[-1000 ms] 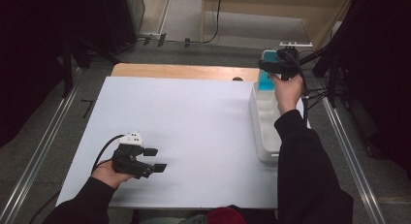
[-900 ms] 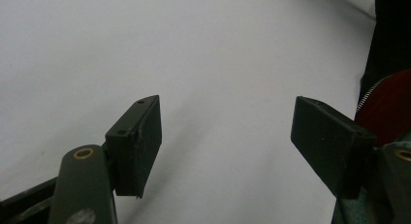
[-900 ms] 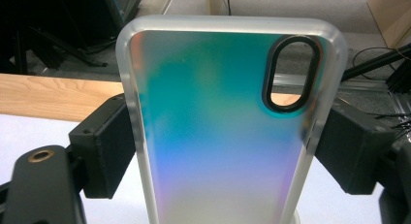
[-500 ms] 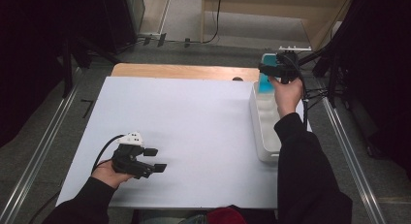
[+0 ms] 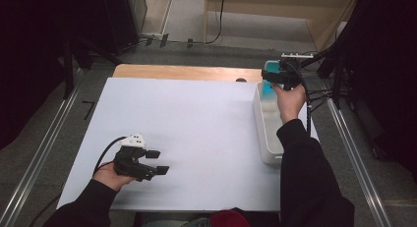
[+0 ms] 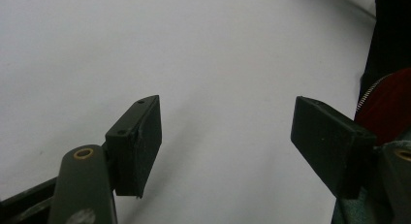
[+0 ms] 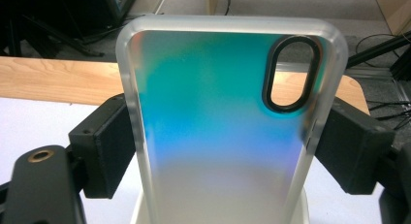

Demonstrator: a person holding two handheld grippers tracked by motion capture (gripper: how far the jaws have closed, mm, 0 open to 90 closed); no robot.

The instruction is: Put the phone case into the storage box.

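The right gripper (image 5: pixel 272 78) is clamped on a translucent phone case (image 7: pixel 228 117), one black jaw pressed against each long edge. In the right gripper view the case stands upright between the jaws, its frosted rim framing a back that shades from teal at the top through blue to a pale, milky lower part, with a black-ringed oval camera cut-out near its upper right corner. In the high view the case shows as a small turquoise patch (image 5: pixel 268 89) at the far end of a white rectangular bin (image 5: pixel 263 138), which sits along the right edge of the white tabletop (image 5: pixel 196 119). The case seems to be held just above the bin's far end rather than resting in it, though the angle makes this hard to settle; the bin's rim appears right below the case in the right gripper view.

The left gripper (image 5: pixel 157 163) lies low over the near left part of the tabletop, well apart from the bin, with the left hand (image 5: pixel 115 170) under it. Its jaws stand apart with nothing between them; in the left gripper view (image 6: pixel 225 136) bare white surface lies between the two pads.

A strip of wooden board (image 5: pixel 187 72) shows beyond the white surface's far edge.
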